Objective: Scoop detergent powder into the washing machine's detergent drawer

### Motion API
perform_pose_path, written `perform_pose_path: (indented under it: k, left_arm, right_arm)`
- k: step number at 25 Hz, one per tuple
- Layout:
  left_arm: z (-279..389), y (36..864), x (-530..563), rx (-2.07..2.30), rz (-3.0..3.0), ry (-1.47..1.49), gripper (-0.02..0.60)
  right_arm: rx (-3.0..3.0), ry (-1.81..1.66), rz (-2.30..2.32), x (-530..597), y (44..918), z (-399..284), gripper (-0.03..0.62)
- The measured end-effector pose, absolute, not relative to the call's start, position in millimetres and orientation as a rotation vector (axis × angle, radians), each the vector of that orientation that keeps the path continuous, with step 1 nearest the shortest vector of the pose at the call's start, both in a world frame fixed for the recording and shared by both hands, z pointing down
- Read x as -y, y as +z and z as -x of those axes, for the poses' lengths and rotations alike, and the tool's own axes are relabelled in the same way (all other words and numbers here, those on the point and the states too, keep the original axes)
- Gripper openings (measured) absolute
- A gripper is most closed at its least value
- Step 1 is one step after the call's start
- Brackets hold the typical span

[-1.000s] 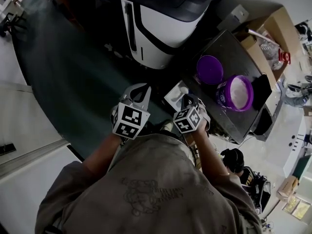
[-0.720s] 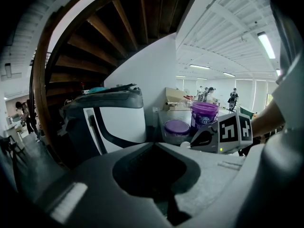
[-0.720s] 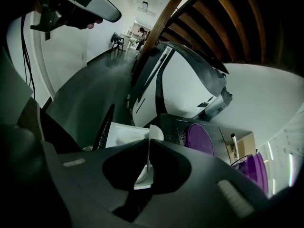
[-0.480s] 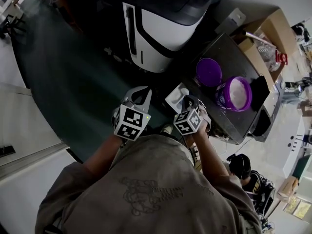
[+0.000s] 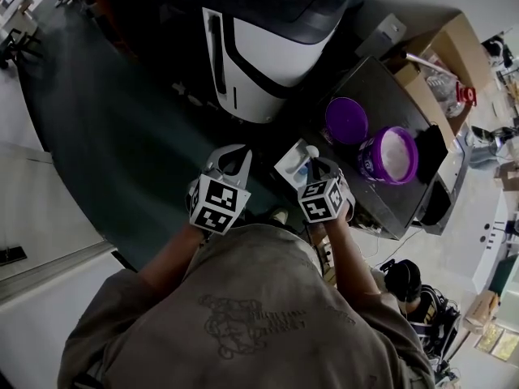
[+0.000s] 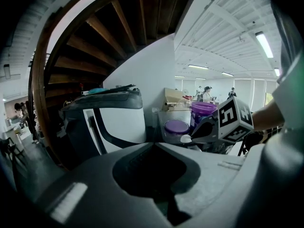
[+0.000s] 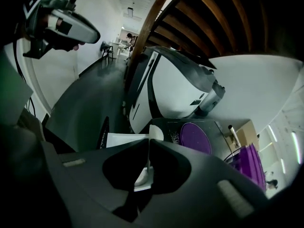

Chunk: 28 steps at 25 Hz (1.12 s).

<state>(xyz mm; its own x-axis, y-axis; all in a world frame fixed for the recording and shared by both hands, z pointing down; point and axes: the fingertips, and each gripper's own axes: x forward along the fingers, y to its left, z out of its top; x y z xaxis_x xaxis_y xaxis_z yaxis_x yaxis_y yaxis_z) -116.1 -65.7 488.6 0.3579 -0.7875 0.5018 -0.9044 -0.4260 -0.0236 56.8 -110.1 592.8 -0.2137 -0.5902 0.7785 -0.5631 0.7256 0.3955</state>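
Observation:
The white and dark washing machine (image 5: 259, 47) stands ahead. On the dark table (image 5: 397, 96) to its right are an open purple tub of white powder (image 5: 391, 154) and its purple lid (image 5: 347, 120). A white tray-like detergent drawer (image 5: 288, 167) sits at the table's near corner. My right gripper (image 5: 315, 167) is shut on the thin handle of a white scoop (image 7: 156, 133), whose bowl hangs over the drawer (image 7: 118, 139). I cannot tell whether the scoop holds powder. My left gripper (image 5: 241, 154) is shut and empty, left of the drawer and apart from it; its jaws meet in the left gripper view (image 6: 154, 144).
Cardboard boxes (image 5: 454, 47) with clutter stand behind the table. Dark floor (image 5: 105, 120) stretches left of the machine. A wooden stair underside (image 6: 118, 27) arches overhead. A bag and other items (image 5: 405, 286) lie on the floor at lower right.
My right gripper has moved a little forward with the scoop, so the scoop's bowl now shows over the white drawer. The left gripper has barely moved.

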Motion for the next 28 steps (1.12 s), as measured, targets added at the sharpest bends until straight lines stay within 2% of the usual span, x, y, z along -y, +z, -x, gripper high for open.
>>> perform_pose_path:
  k: [11, 28]
  left_arm:
    - [109.2, 482.8, 72.1, 1.51, -2.379, 0.669, 0.0]
    - [86.8, 431.5, 100.4, 1.56, -2.456, 0.613, 0.001]
  right_arm:
    - [1.999, 0.112, -0.983, 112.1, 558.6, -59.0, 0.036]
    - [2.357, 0.465, -1.053, 114.5, 456.2, -54.4, 0.036]
